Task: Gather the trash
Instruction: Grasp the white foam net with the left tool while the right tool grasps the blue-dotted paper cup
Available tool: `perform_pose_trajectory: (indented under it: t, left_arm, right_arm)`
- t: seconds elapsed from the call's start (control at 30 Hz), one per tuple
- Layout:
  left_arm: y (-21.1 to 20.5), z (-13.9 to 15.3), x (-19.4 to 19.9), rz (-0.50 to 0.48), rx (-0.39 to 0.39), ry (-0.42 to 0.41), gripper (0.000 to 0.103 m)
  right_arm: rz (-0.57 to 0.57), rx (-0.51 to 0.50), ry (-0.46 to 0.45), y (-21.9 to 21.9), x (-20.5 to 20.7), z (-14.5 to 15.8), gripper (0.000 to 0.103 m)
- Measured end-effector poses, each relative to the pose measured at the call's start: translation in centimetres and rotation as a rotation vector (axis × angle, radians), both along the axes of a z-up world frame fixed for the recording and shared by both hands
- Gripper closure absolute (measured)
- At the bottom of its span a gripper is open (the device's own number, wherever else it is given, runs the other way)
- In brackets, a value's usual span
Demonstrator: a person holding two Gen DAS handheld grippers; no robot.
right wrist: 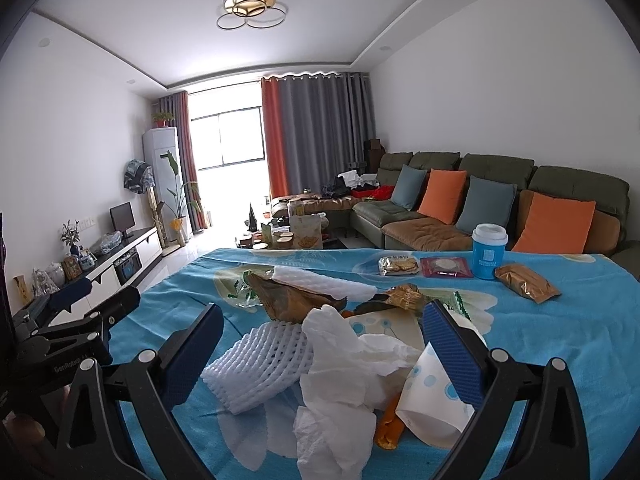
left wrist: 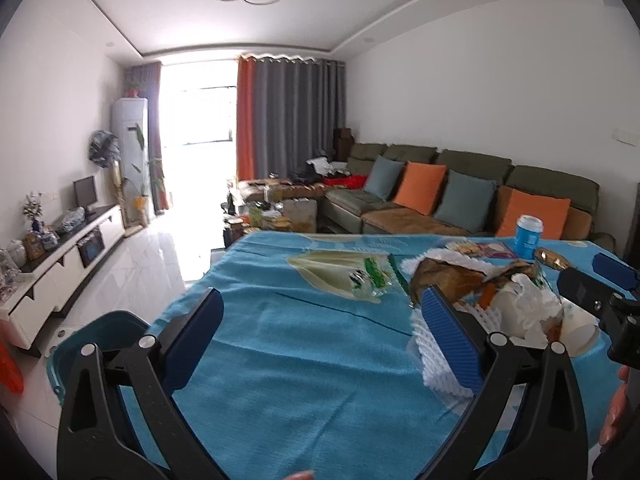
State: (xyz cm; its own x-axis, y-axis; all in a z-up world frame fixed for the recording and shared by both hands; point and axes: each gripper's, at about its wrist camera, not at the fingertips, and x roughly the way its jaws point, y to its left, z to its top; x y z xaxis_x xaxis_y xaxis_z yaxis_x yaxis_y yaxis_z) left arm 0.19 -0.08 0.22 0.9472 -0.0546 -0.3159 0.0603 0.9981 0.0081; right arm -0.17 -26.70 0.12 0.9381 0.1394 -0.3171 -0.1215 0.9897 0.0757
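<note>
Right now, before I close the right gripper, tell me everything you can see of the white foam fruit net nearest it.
The white foam fruit net is a soft mesh sleeve of diamond-shaped holes, flattened and slightly curved, lying on the blue tablecloth. It sits between the open right gripper's fingers, nearer the left one. Crumpled white tissue overlaps its right end.

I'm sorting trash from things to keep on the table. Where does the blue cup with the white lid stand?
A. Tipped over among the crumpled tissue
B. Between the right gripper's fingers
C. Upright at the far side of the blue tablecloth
C: the blue cup with the white lid stands upright at the far side of the blue tablecloth, apart from the crumpled white tissue that lies in front of the open right gripper.
</note>
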Motion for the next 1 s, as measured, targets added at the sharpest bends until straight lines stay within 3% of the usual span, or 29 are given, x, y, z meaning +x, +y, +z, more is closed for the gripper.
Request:
perform_pose_trajectory:
  t: [0.17,0.43,0.63,0.8,1.0]
  left_arm:
    - [-1.0,-0.8,0.8,-0.085,0.002,0.058,0.006]
    - [-3.7,-2.9,3.2,-0.234,0.006,0.22,0.009]
    - [-4.5,-4.5,4.6,-0.325,-0.027,0.333,0.036]
    - [-4.8,-5.3,5.2,-0.391,-0.073,0.399,0.059]
    - [-4.7,-5.6,5.6,-0.447,-0.123,0.448,0.08]
  right_arm:
    - [-0.01,0.016,0.037,-0.6,0.1,-0.2,0.007]
    - [-0.078,0.077,0.117,-2.8,0.4,-0.7,0.007]
    - [-0.12,0.089,0.198,-4.5,0.8,-1.5,0.008]
    - [-0.141,0.107,0.268,-6.0,1.2,-2.6,0.02]
    - [-0.151,0.148,0.306,-7.2,1.6,-3.2,0.047]
